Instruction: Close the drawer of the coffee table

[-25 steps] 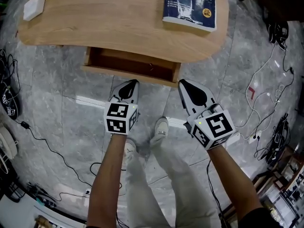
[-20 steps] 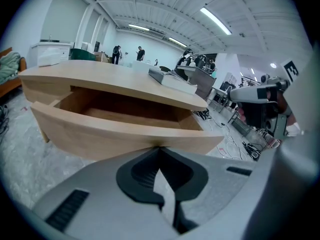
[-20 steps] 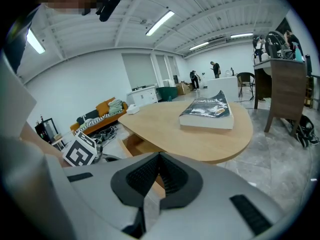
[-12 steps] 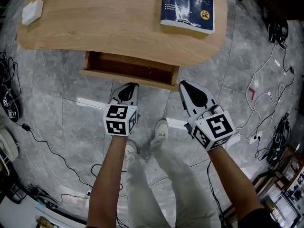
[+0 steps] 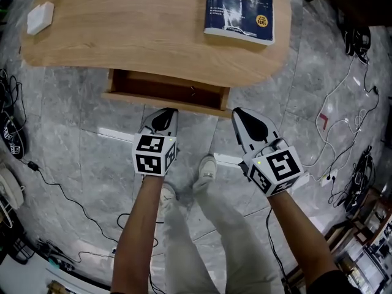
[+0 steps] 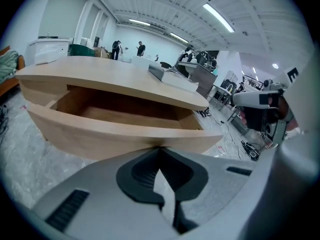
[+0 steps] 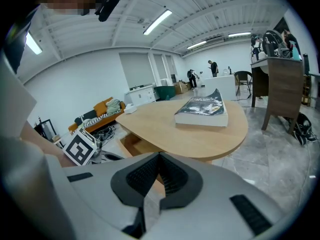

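Overhead, head view: shallow brown wooden drawer [image 5: 164, 95] is seen pulled out from under the oval light-wood coffee table [image 5: 141, 32]; a dark blue book [image 5: 240, 8] is laid on top.

Left gripper view: left gripper [image 6: 160, 151] jaws are pressed together, tip at the drawer front, nothing pinched.

Right gripper view: right gripper [image 7: 160, 159] jaws are likewise pressed together, nothing held.

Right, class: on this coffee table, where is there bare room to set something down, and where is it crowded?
The widest bare patch is the tabletop between the white box and the book. The open drawer also looks empty inside. Crowded: the floor strip before the drawer, taken by the left tool, right tool and a shoe.
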Demonstrator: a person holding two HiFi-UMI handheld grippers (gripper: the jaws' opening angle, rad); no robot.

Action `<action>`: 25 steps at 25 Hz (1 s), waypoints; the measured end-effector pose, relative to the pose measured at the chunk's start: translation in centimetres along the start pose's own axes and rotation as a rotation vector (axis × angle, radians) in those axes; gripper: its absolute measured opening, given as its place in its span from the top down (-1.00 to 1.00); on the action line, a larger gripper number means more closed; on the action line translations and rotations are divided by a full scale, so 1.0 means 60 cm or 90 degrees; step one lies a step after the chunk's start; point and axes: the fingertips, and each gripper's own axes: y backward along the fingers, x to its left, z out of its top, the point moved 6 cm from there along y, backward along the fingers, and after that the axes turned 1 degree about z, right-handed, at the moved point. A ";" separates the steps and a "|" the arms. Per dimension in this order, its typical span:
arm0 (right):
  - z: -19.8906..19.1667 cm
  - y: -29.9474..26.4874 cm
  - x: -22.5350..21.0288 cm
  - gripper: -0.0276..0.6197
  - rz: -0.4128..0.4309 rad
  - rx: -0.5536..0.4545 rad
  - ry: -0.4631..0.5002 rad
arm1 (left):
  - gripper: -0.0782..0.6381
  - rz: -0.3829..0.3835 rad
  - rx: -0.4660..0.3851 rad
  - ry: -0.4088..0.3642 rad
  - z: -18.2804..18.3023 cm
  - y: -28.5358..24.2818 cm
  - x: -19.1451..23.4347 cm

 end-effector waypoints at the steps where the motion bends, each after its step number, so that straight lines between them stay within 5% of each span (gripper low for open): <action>1: 0.000 0.001 -0.002 0.88 -0.001 0.000 -0.001 | 0.77 -0.001 0.002 -0.001 0.001 -0.001 0.000; 25: -0.012 0.009 -0.032 0.88 -0.020 0.005 -0.017 | 0.77 0.024 -0.020 0.015 0.072 -0.057 0.016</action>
